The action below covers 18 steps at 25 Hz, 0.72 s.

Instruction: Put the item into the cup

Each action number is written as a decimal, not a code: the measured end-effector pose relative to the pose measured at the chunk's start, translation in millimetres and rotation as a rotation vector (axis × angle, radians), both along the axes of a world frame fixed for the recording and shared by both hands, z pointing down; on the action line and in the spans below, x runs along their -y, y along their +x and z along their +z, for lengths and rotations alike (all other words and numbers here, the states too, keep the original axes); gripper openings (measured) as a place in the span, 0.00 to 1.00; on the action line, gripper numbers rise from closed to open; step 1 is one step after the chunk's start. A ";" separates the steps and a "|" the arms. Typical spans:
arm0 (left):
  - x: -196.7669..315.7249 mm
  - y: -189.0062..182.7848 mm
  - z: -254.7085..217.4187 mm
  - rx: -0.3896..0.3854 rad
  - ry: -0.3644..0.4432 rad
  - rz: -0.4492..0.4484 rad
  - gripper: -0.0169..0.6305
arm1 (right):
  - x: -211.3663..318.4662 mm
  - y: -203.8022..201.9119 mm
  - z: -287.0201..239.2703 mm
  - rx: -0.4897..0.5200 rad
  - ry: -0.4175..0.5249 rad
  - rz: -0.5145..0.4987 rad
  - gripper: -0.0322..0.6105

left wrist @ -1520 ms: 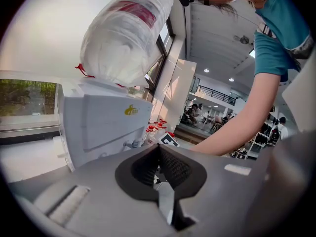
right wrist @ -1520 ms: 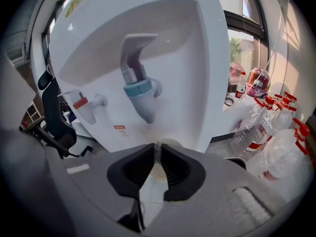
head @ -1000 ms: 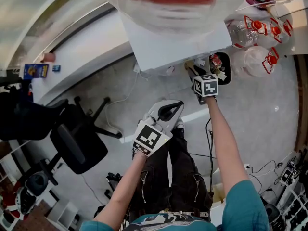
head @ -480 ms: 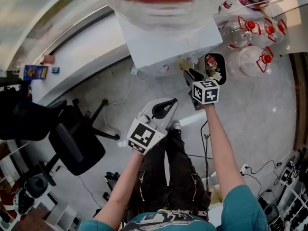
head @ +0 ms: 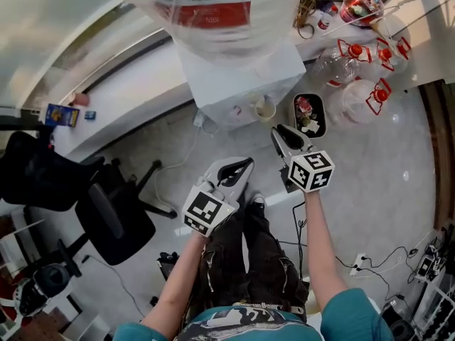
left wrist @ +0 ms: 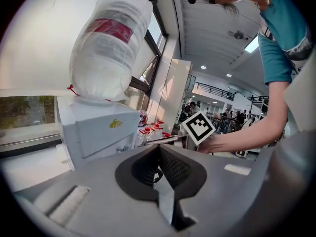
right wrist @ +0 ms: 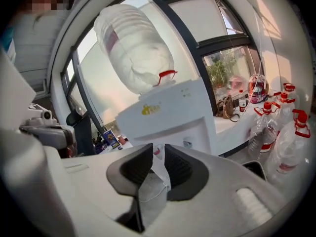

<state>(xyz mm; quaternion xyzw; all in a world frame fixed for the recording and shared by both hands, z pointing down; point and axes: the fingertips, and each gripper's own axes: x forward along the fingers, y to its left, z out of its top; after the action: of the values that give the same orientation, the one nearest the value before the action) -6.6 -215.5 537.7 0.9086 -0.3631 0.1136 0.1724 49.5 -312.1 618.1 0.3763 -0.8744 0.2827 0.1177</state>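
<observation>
A cream cup (head: 264,109) stands in the alcove of the white water dispenser (head: 242,77), under its taps. My right gripper (head: 282,133) hangs in front of the dispenser, just this side of the cup and a little to its right. Its jaws are closing, and in the right gripper view (right wrist: 159,154) a narrow gap still shows between the pads. I cannot tell whether the pale patch low in that gap is an item. My left gripper (head: 244,165) sits lower, over my legs. In the left gripper view (left wrist: 158,154) its pads meet at the tips.
A black bin (head: 309,116) with scraps stands right of the dispenser. Several clear bottles with red caps (head: 362,94) stand beyond it. A large upturned water bottle (head: 206,6) tops the dispenser. A black office chair (head: 114,219) is at the left, and cables lie on the floor.
My right gripper has pulled back from over the black bin toward me. My left gripper has drifted slightly down and left.
</observation>
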 end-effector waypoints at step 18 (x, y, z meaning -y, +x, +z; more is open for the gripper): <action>-65.0 21.6 -75.8 0.005 0.032 -0.019 0.02 | -118.4 26.3 -163.8 0.142 0.185 -0.089 0.16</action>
<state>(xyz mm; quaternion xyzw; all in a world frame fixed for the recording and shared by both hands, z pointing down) 15.0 -150.5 461.8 0.9074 -0.3739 0.1087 0.1581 75.8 -193.7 454.3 0.3252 -0.9189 0.2211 0.0324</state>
